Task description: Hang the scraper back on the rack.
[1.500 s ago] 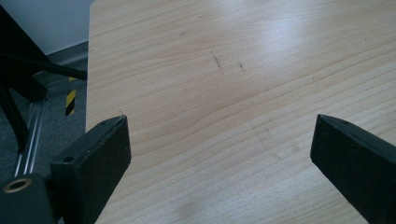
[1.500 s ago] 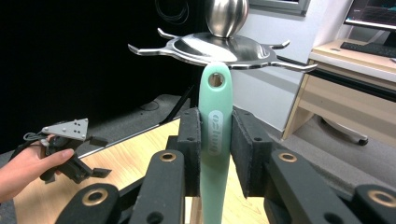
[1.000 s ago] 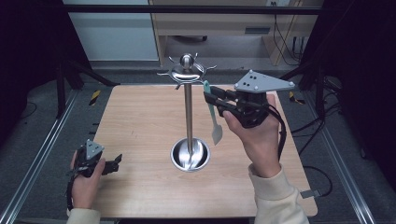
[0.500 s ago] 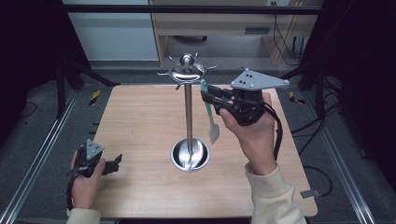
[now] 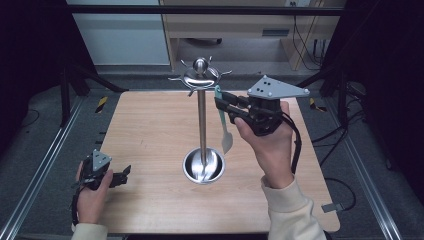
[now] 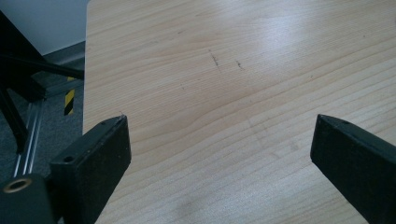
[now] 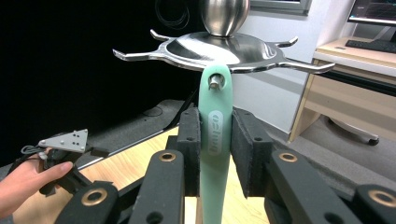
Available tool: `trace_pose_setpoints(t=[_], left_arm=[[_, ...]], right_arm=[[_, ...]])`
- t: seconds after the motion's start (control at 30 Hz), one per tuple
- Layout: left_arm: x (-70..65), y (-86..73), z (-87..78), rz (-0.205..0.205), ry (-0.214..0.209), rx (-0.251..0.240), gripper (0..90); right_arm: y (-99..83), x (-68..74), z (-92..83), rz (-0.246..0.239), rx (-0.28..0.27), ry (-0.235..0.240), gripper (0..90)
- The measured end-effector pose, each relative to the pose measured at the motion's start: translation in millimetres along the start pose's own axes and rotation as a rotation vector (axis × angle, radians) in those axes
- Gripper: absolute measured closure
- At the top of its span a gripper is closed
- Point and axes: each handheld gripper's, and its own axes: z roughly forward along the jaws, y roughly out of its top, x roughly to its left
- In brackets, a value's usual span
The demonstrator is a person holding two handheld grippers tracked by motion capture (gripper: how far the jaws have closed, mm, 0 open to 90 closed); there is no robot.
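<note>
Since the earlier frame, right gripper (image 5: 218,105) moved slightly left, clamping the green spatula (image 7: 215,140), its hole on a rack hook (image 7: 215,81); rack pole (image 5: 202,127) adjacent. Left gripper (image 6: 219,154) lay released on the table (image 5: 150,130).

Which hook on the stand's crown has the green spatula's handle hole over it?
The hook pointing toward the right gripper; the other prongs are bare.

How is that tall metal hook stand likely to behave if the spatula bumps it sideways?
The hook stand is a thin pole on a small round base, with the hook crown high up, so it probably tips or rocks rather than slides. Polished steel suggests some weight, which may steady it. The green spatula, clamped in the right gripper, looks smooth and possibly slippery.
</note>
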Motion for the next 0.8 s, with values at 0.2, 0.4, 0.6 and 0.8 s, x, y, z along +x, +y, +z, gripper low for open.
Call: trace_pose_setpoints(t=[0.2, 0.4, 0.6, 0.8], left_arm=[[-1.0, 0.0, 0.4, 0.007, -0.003, 0.004, 4.8], [-1.3, -0.6, 0.9, 0.009, -0.003, 0.006, 4.8], [-1.4, -1.2, 0.8, 0.007, -0.002, 0.011, 4.8], [-1.6, -1.8, 1.9, 0.004, -0.006, 0.013, 4.8]], right_arm=[[-1.4, 1.1, -0.3, -0.005, -0.008, -0.012, 74.0], [-5.3, 3.0, 0.6, 0.0, -0.035, -0.025, 73.9], [-9.1, 3.9, 2.5, 0.007, -0.063, -0.026, 73.6], [-9.5, 0.4, 4.7, 0.021, -0.064, -0.02, 68.1]])
